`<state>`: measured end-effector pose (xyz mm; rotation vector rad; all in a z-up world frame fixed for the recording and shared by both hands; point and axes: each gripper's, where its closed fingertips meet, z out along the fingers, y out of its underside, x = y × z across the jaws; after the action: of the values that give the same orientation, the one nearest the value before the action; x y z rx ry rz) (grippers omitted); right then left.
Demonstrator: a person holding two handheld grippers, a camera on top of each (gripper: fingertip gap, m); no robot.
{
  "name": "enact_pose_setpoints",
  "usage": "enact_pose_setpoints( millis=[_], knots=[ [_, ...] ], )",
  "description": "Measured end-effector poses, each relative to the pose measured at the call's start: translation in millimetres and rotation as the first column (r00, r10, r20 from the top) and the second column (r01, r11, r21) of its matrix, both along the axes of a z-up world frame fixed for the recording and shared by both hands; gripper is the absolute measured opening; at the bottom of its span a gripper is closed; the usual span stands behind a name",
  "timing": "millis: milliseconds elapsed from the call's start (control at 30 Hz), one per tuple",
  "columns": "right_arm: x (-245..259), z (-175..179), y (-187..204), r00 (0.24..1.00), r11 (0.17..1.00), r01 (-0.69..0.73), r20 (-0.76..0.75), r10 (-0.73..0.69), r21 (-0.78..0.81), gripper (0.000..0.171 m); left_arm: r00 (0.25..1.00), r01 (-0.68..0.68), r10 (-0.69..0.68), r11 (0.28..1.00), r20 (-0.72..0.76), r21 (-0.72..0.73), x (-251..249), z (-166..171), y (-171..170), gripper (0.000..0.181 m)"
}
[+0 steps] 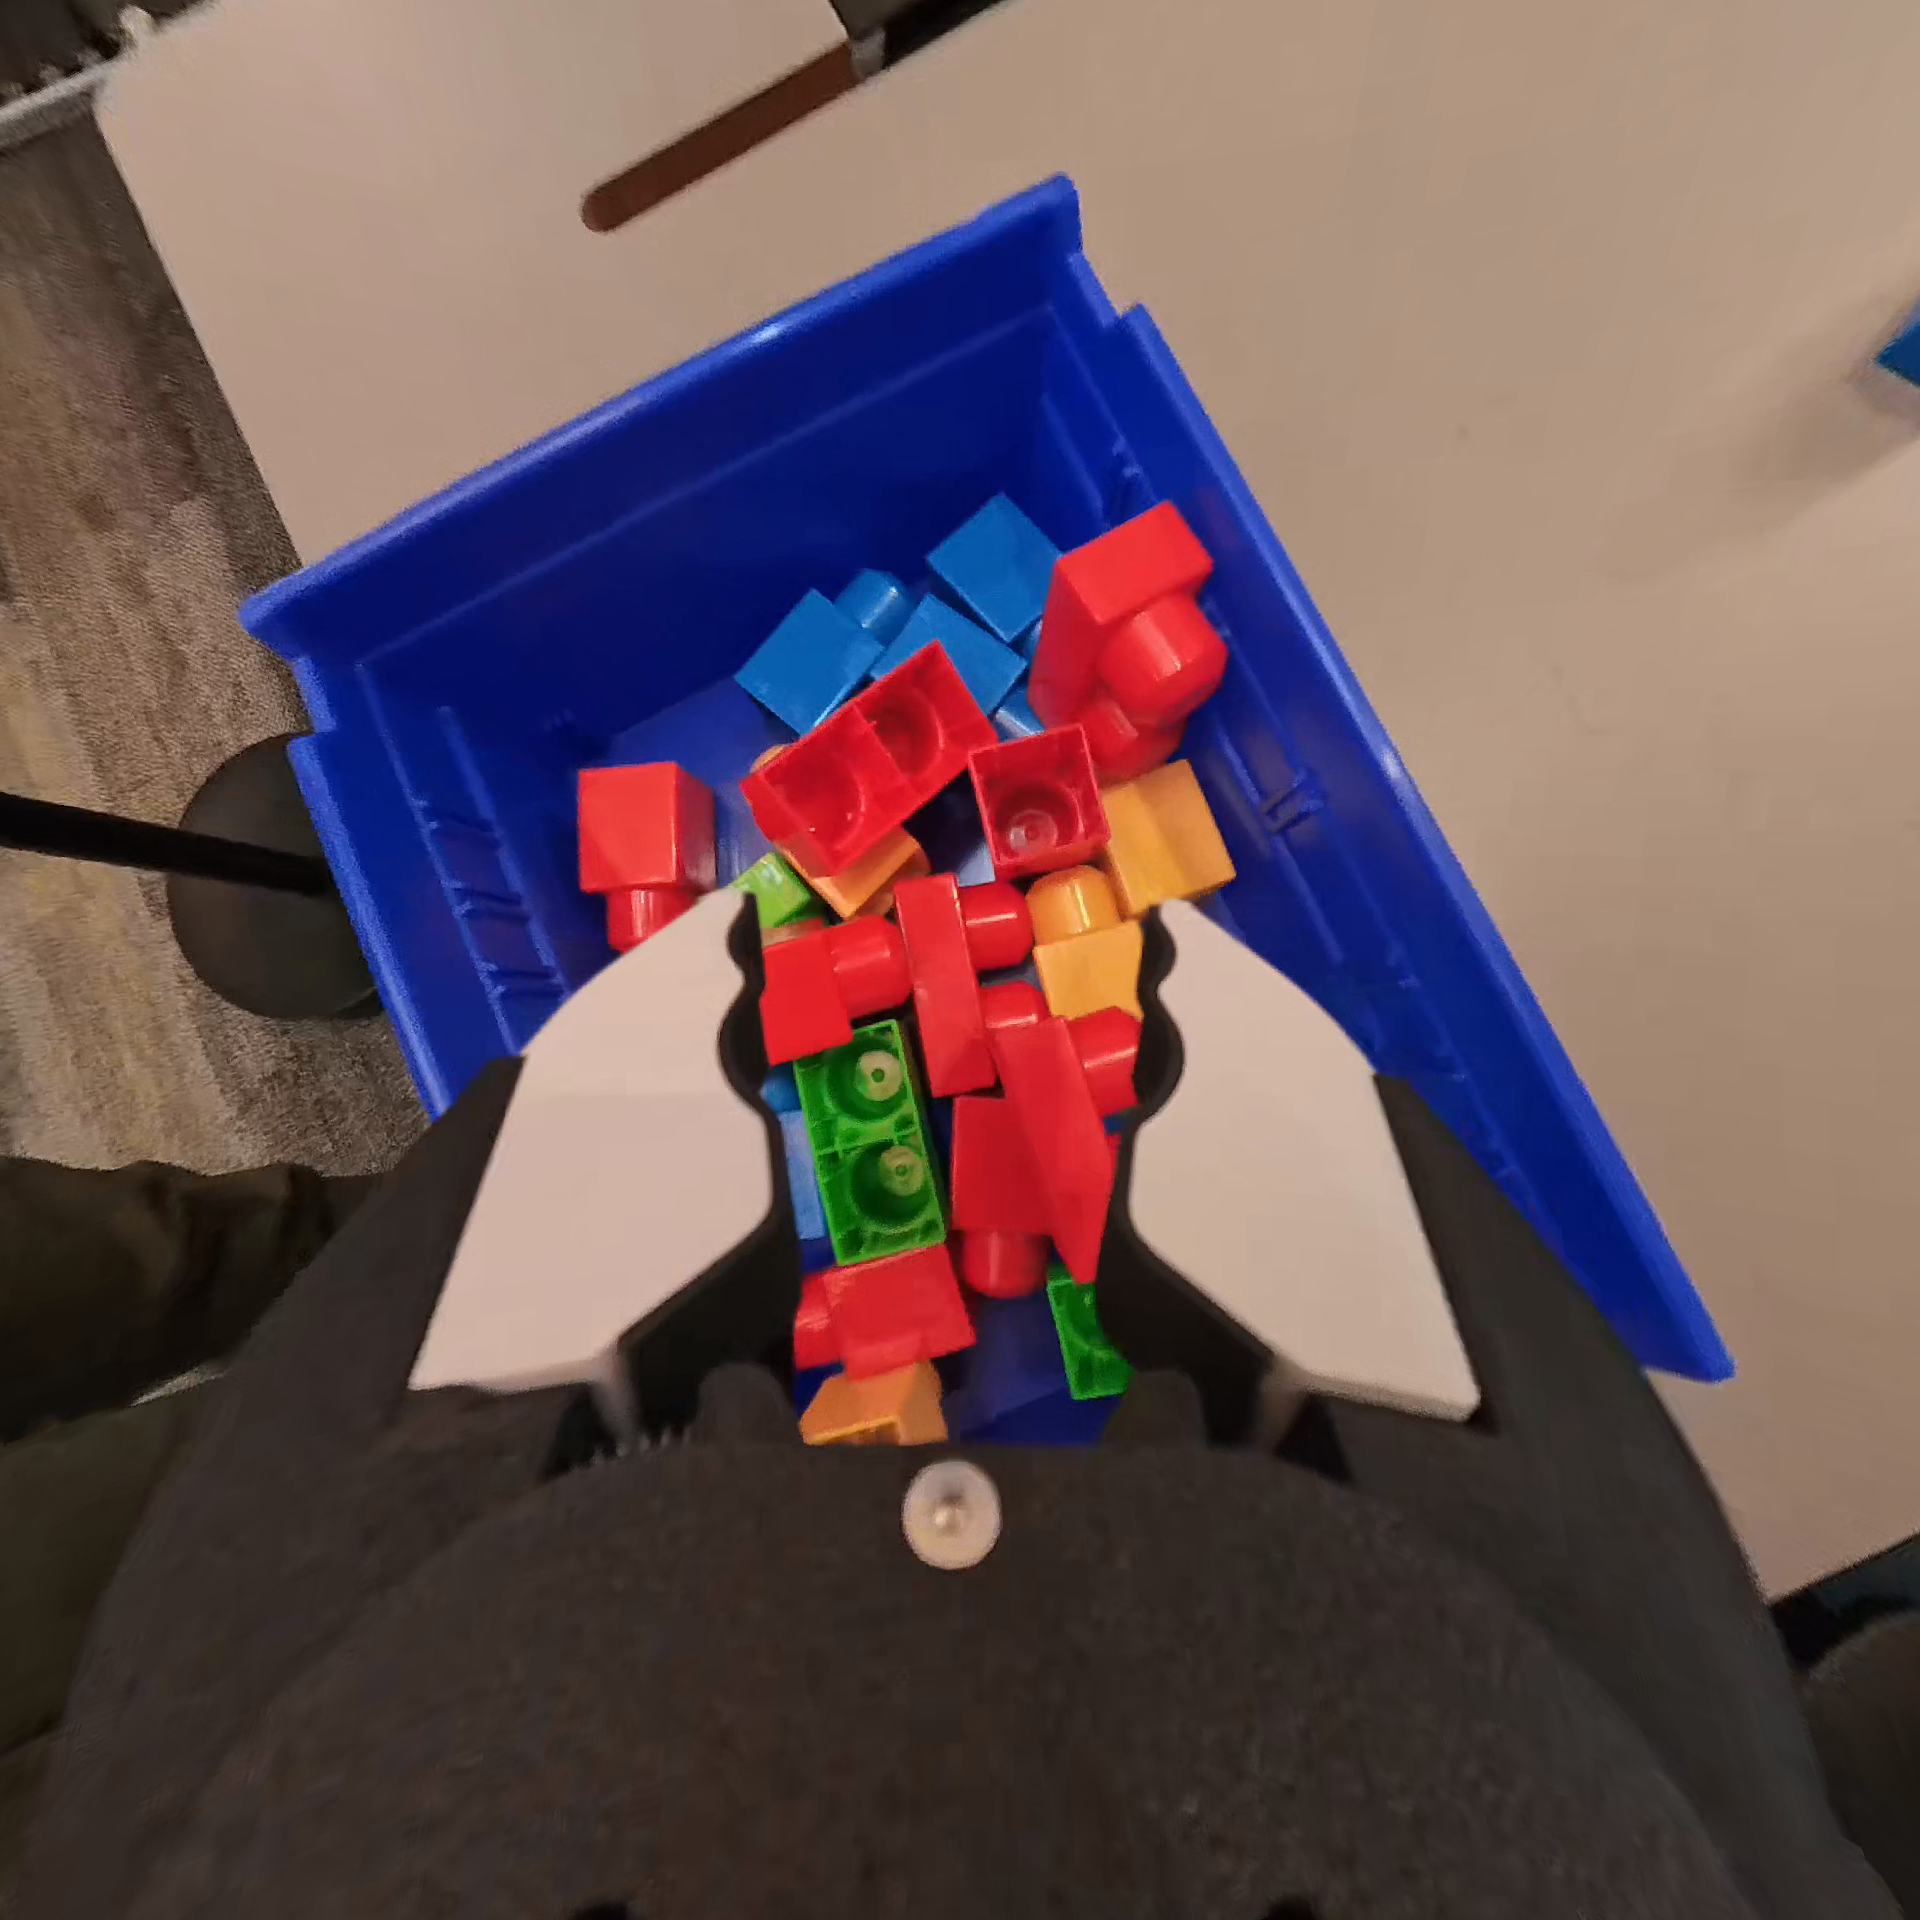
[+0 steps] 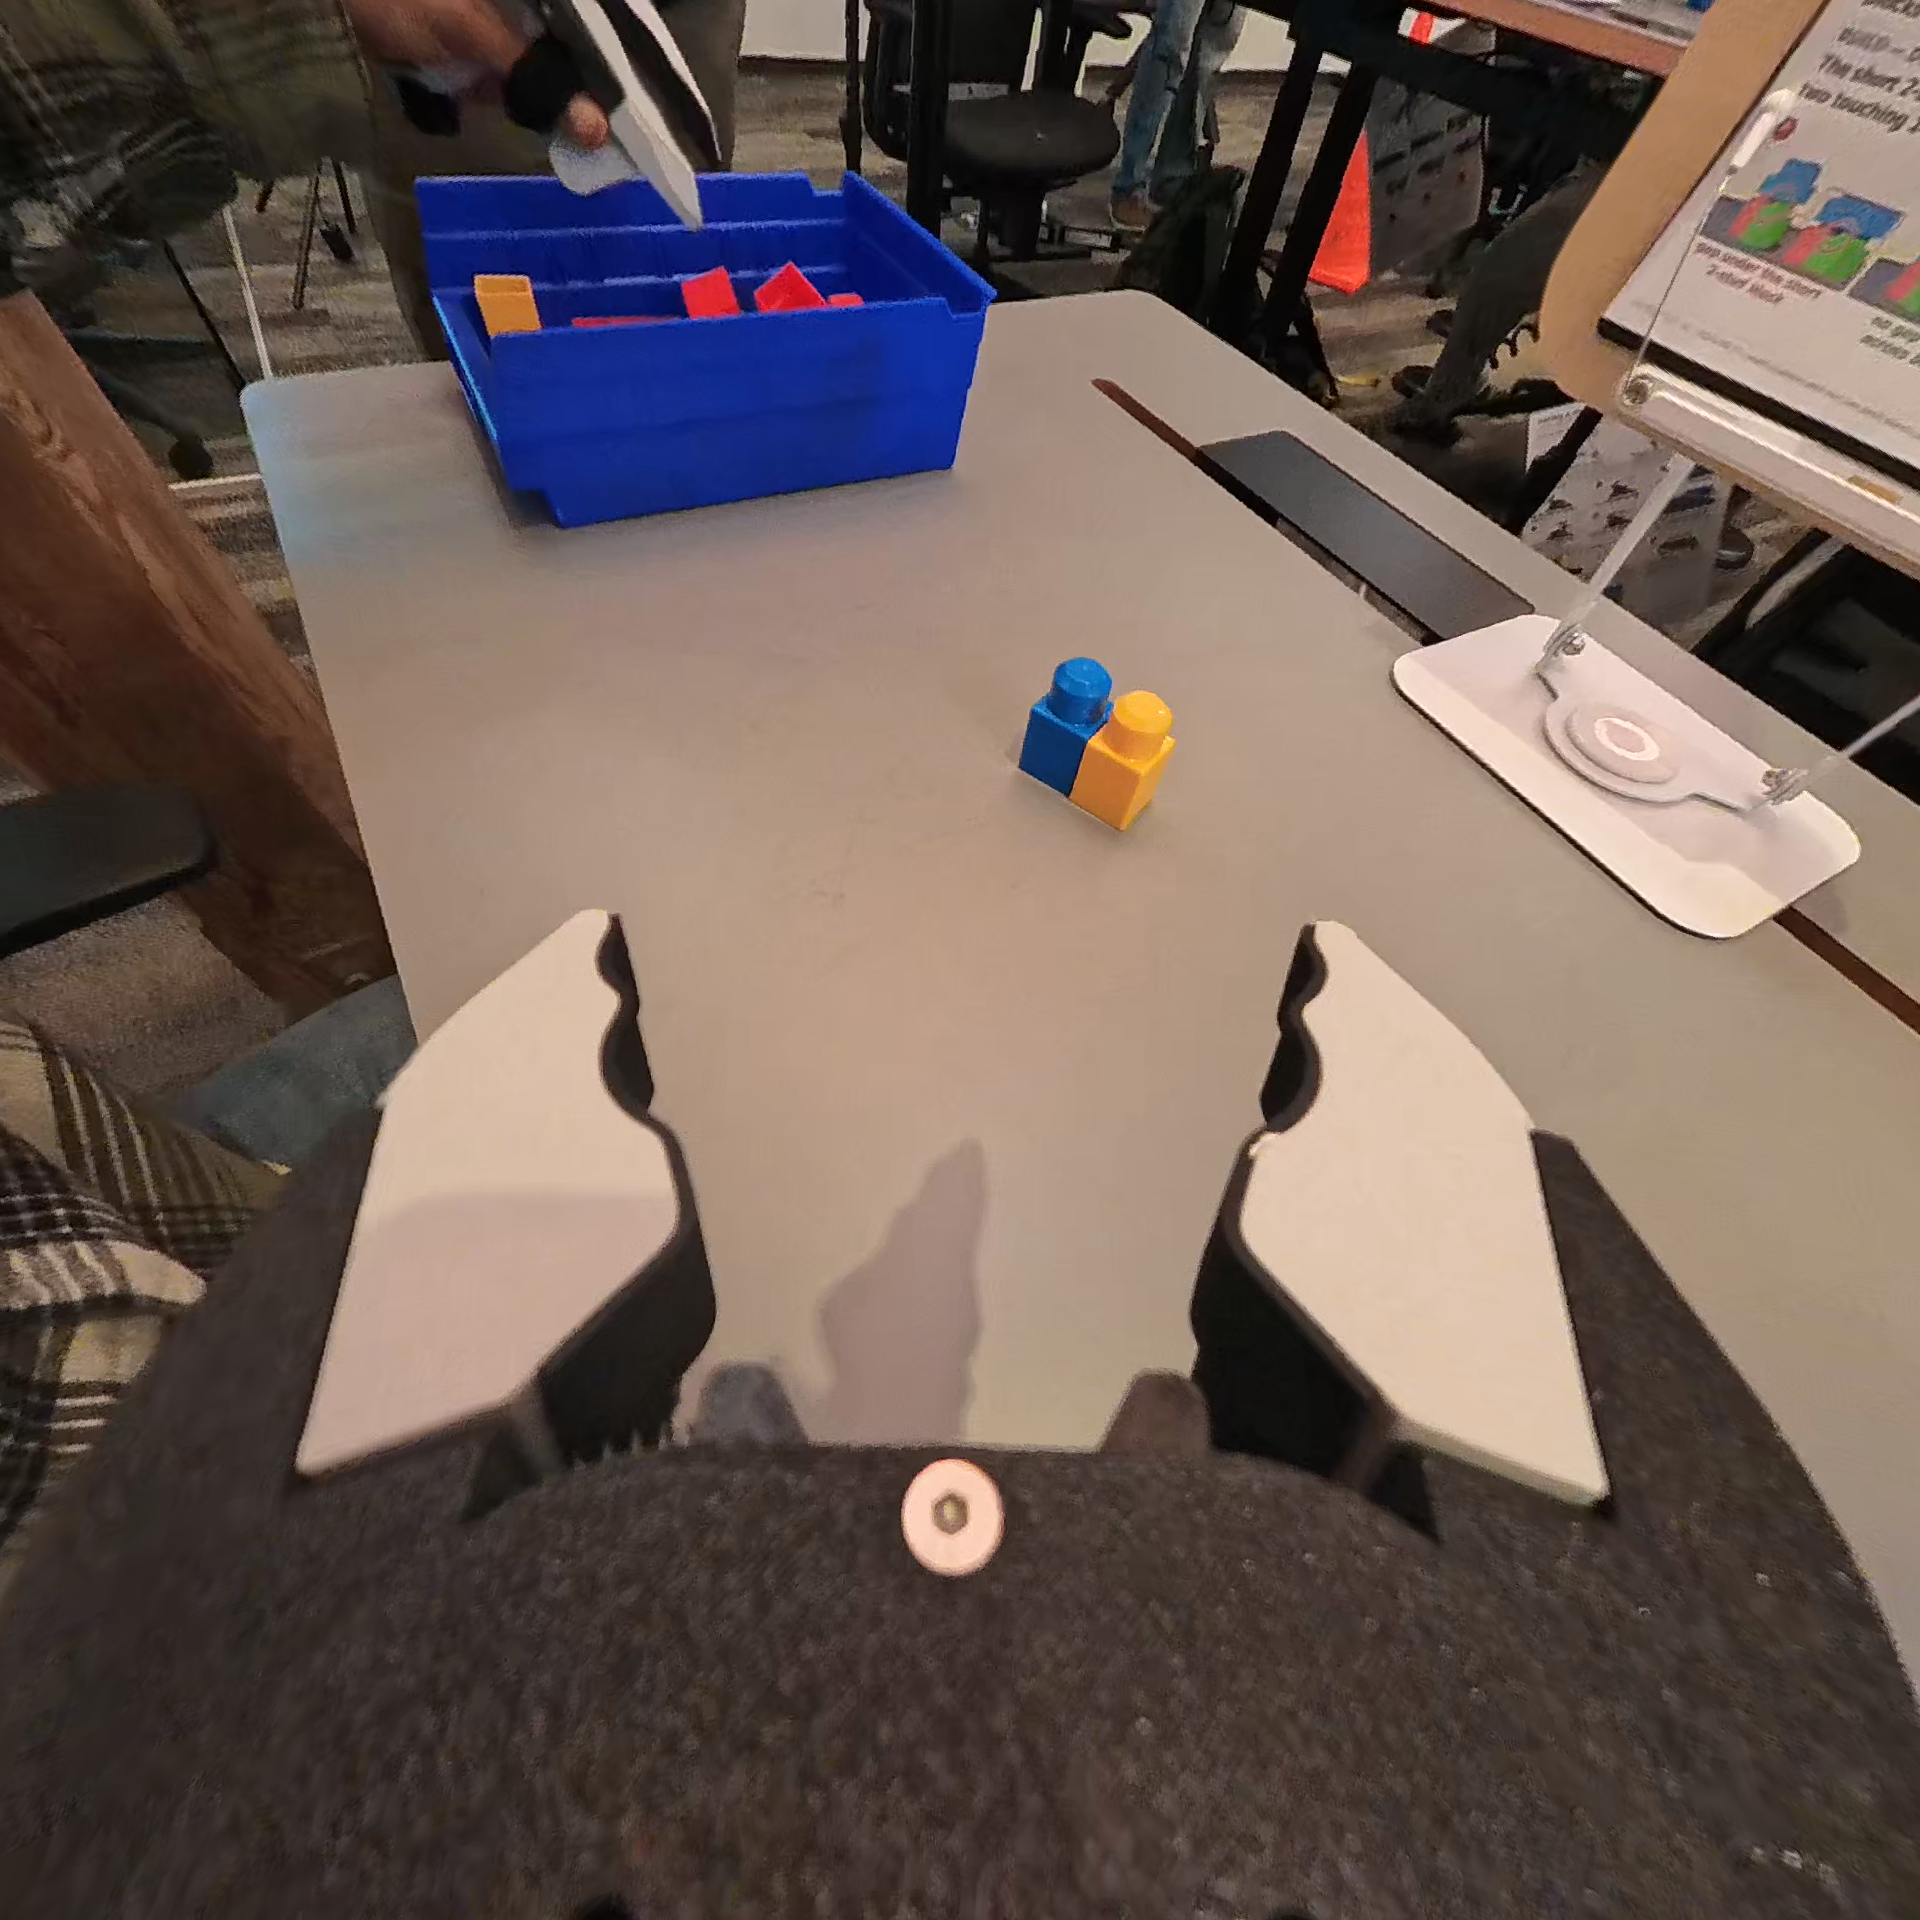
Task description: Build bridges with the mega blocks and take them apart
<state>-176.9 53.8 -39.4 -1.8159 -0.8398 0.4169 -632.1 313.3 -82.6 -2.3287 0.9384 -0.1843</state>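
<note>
Left gripper (image 1: 948, 925): fingers spread apart, nothing between them — it hangs over the blue bin (image 1: 665, 540), pointing down into the pile of blocks; from the right wrist view it shows far off above the bin's rear edge, held by a person's hand (image 2: 551, 88).
Right gripper (image 2: 956, 935): fingers wide apart and empty, low over the bare grey counter (image 2: 727, 727), well short of the two standing blocks.
Bin contents: loose mega blocks (image 1: 935, 935) in a heap — mostly red, with blue ones toward the far end, orange ones on the right side, and a green two-stud block (image 1: 878, 1143) lying underside up between the left gripper's fingers.
Bin place: on the counter's far left corner, close to its edge.
Blocks on counter: a blue single-stud block (image 2: 1060, 727) and an orange single-stud block (image 2: 1127, 758), both upright, touching side by side near the counter's middle, well apart from the bin.
Document stand (image 2: 1621, 769): white base at the counter's right edge, holding up a clipboard with a printed page.
Dark flat panel (image 2: 1361, 530): lies beyond the stand's base, along the right edge.
</note>
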Motion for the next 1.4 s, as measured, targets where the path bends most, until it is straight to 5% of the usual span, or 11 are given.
enact_pose_setpoints(
  millis=[167, 367, 567, 800, 1100, 1233, 1400],
  knots=[
    [-7.1, -6.1, 6.0, 1.0, 1.0, 0.005, 0.03, -0.004, -0.027, 0.116, 0.976, 0.1, -0.112, 0.993, -0.188, -0.07, -16.5, -13.4, 4.9, 0.07],
    [-12.7, -9.9, 11.6, 0.998, 0.999, 0.007, 0.056, -0.005, -0.035, 0.116, 0.926, 0.219, -0.283, 0.942, -0.251, -0.255, -28.3, -22.9, -9.8, 0.073],
    [-17.4, -12.4, 17.9, 0.998, 0.999, -0.001, 0.058, 0.004, -0.044, 0.116, 0.922, 0.248, -0.303, 0.94, -0.242, -0.233, -26.3, -14.8, 14.1, 0.07],
    [-10.8, -15.4, 18.0, 0.998, 0.999, 0.027, 0.058, -0.025, -0.042, 0.116, 0.758, 0.334, -0.454, 0.887, -0.468, -0.32, -37.7, -40.5, 40.4, 0.079],
    [-1.4, -24.4, 26.9, 0.998, 0.997, 0.042, 0.056, -0.039, -0.062, 0.116, 0.693, 0.386, -0.515, 0.856, -0.505, -0.344, -21.6, -69.1, 53.3, 0.068],
    [1.9, -25.1, 28.7, 0.998, 0.997, 0.043, 0.044, -0.041, -0.06, 0.116, 0.671, 0.377, -0.52, 0.853, -0.529, -0.36, -21.5, -71.2, 51.0, 0.041],
    [5.7, -26.1, 27.1, 0.999, 0.998, 0.041, 0.026, -0.04, -0.049, 0.115, 0.643, 0.35, -0.397, 0.913, -0.654, -0.21, -28.0, -47.0, 56.2, 0.04]
  ],
)
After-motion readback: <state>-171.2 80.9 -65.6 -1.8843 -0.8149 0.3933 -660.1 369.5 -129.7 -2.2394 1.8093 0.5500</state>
